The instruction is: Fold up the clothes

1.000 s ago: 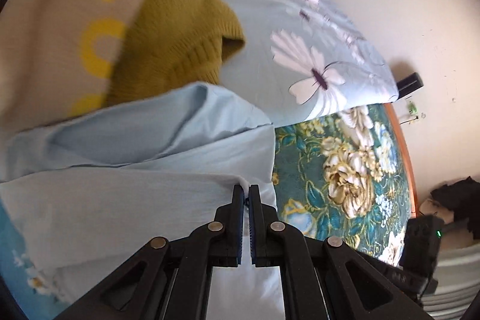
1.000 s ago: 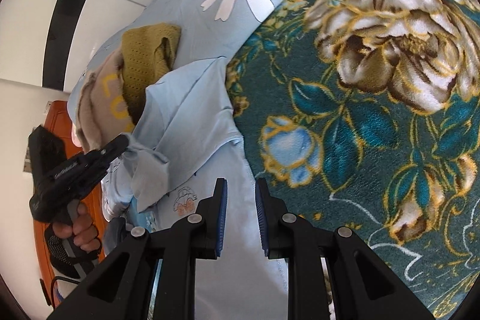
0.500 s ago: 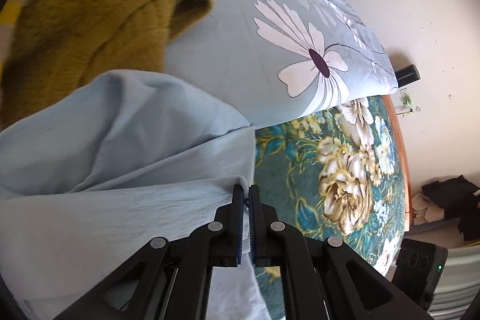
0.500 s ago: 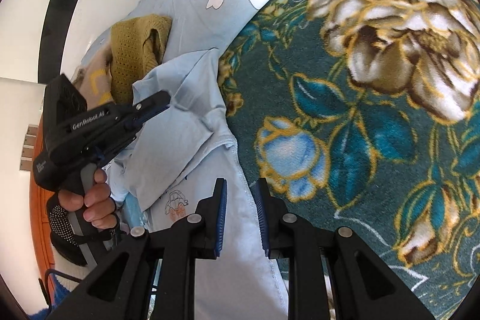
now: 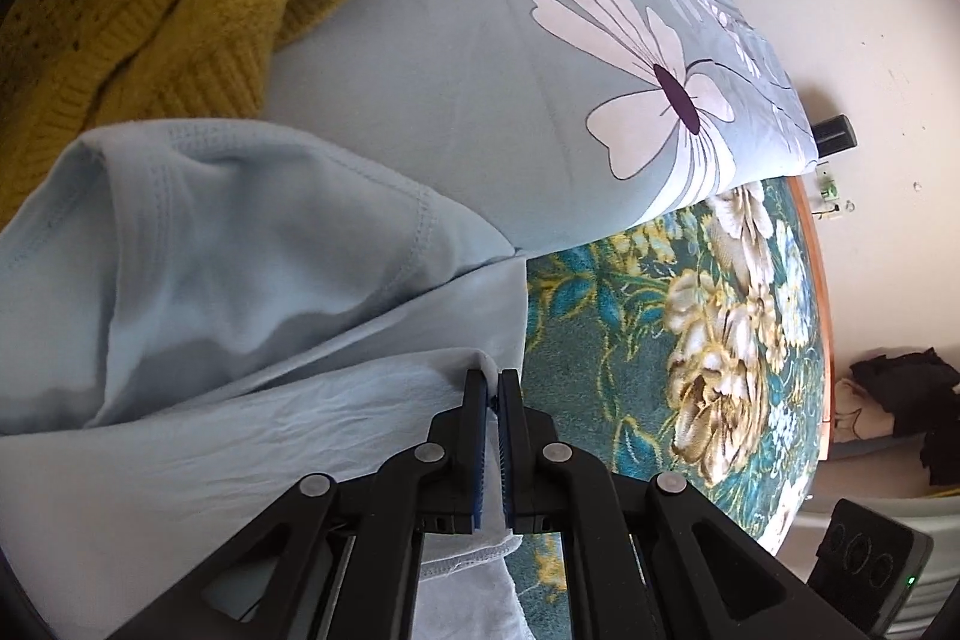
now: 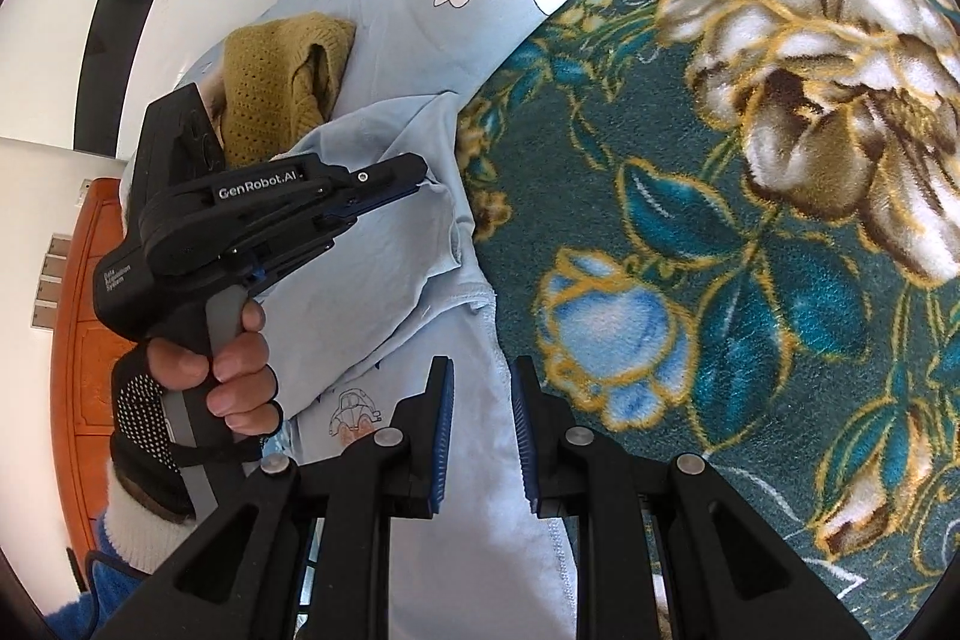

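Left claw (image 5: 491, 388) clamped, right claw (image 6: 480, 388) agape

A teal floral blanket (image 6: 750, 280) with cream and gold blooms spreads ahead and to the right of the right gripper. Beyond it lies a pale blue quilt (image 5: 480, 58) printed with large white daisies, ahead of the left gripper. A wooden bed frame edge (image 5: 819, 280) runs along the blanket's far side, against a cream wall (image 5: 870, 10). Dark cloth (image 5: 906, 388) sits heaped far right of the left gripper.
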`<state>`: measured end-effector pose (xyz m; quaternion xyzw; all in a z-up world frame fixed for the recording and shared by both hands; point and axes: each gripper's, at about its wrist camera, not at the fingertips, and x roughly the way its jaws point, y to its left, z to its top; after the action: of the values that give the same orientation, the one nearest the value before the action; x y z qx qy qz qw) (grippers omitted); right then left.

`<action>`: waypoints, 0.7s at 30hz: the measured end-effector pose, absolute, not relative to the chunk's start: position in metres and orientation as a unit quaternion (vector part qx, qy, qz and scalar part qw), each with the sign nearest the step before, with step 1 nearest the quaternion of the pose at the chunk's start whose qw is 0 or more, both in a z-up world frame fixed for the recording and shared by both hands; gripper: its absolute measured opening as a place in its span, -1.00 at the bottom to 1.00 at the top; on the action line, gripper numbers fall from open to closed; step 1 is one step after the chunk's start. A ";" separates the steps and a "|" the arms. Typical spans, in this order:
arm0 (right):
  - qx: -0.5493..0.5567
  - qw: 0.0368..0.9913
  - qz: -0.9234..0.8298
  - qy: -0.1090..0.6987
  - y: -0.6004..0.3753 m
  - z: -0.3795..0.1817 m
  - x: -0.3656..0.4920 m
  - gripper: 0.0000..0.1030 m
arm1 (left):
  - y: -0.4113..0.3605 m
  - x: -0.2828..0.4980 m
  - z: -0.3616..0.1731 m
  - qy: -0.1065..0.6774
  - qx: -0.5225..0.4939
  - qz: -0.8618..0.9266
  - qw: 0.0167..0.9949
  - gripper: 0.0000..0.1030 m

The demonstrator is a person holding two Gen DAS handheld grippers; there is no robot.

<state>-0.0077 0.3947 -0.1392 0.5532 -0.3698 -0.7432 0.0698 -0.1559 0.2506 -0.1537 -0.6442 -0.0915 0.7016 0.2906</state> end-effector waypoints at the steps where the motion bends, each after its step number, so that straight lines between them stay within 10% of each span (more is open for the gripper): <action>1: 0.554 0.069 -0.743 -0.369 0.394 -0.139 -0.008 -0.62 | 0.250 -0.155 -0.154 -0.089 -0.643 0.703 0.290 -0.78; 12: 0.552 0.065 -0.746 -0.367 0.395 -0.136 -0.001 -0.61 | 0.132 -0.087 -0.098 -0.140 -0.578 0.740 0.314 -0.06; 21: 0.526 0.086 -0.771 -0.349 0.380 -0.124 -0.046 -0.61 | -0.066 -0.092 -0.124 -0.208 -0.562 0.798 0.060 -0.02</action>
<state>-0.0464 0.3802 -0.1241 0.5259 -0.3489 -0.7709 0.0864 -0.0920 -0.0659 -0.1243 -0.5624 -0.2079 0.7980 0.0605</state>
